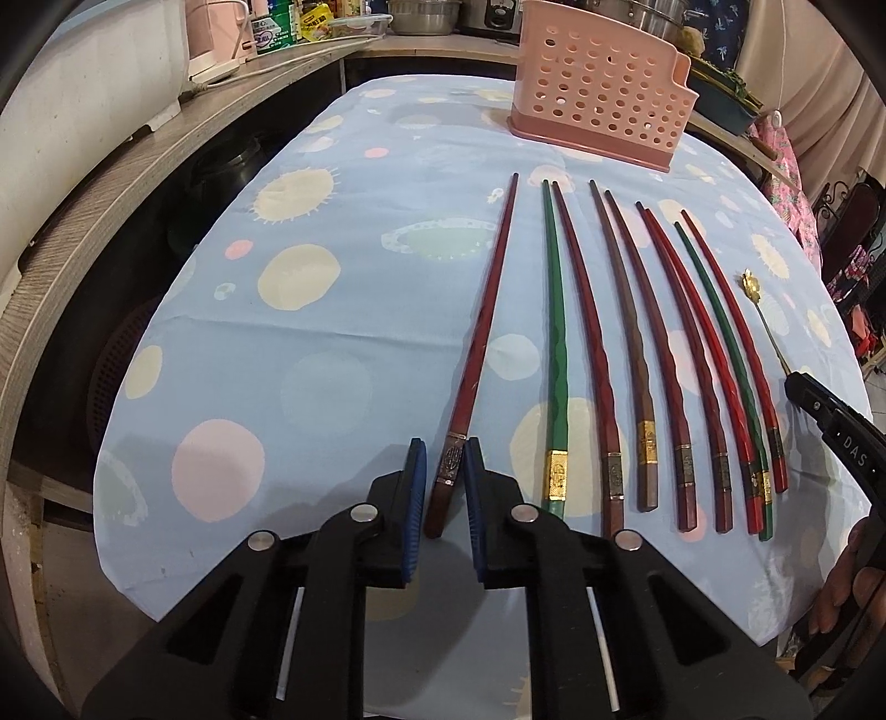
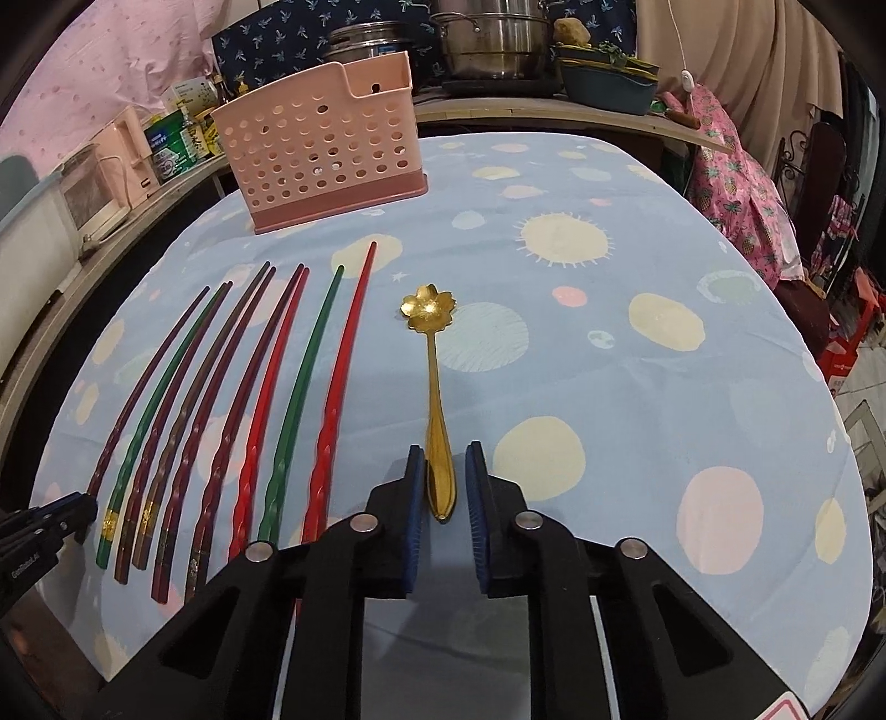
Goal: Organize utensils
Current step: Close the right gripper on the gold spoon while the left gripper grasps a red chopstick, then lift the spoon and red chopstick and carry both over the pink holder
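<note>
Several red, green and brown chopsticks [image 1: 642,354] lie side by side on the table. My left gripper [image 1: 446,471] is open, its blue pads [image 1: 418,471] on either side of the handle end of the leftmost dark red chopstick [image 1: 482,354]. My right gripper [image 2: 446,476] is open, its pads [image 2: 476,476] on either side of the handle of a gold flower-shaped spoon [image 2: 433,387], which lies flat right of the chopsticks [image 2: 266,399]. A pink perforated utensil holder [image 1: 601,88] stands upright at the table's far side; it also shows in the right wrist view [image 2: 321,144].
The table wears a light blue cloth with pastel circles [image 1: 332,343]. A wooden counter [image 1: 111,183] runs along the left and back, with bottles, boxes and steel pots [image 2: 487,39]. Pink patterned fabric [image 2: 736,188] hangs at the right. The right gripper's body [image 1: 836,432] shows at the left view's right edge.
</note>
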Tool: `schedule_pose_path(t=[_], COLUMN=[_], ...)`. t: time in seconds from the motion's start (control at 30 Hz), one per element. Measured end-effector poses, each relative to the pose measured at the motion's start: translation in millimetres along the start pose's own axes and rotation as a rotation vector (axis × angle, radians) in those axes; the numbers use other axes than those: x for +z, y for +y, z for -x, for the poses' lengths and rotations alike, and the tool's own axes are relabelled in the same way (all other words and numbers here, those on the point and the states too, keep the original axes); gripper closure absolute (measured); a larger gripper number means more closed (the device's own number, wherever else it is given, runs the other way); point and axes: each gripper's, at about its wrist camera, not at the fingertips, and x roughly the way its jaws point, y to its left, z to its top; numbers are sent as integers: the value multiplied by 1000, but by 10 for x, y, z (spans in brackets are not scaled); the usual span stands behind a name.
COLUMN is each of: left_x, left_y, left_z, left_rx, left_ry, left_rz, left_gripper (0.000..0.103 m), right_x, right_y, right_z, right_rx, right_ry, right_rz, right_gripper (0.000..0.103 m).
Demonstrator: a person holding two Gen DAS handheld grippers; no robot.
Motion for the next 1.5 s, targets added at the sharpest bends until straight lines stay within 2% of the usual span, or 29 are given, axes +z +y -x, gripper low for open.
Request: schedule_pose_path(t=[0.3,0.87,0.93,1.1,1.23,1.5], left_x=[25,262,315,458,625,1165], left_y=[13,53,63,119,131,114], left_z=[40,628,686,792,866,1084], left_rx=[-9,-20,-19,-23,-34,-37], left_ry=[4,-145,-161,-191,-216,-315], left_rz=[10,25,31,58,62,56], left_gripper=[92,94,94,95,96,96], right_x=[-3,213,250,331,440,853], right_y=[-1,-177,-201,-263,-295,-259], right_z=[179,687,702,680,708,824], right_rx=[6,4,6,12,53,97], right_ry=[-33,-150,-158,-165,-178,-256], right_rz=[3,-40,-43,-63,-86,-86], right_gripper=[92,96,101,101,101,101])
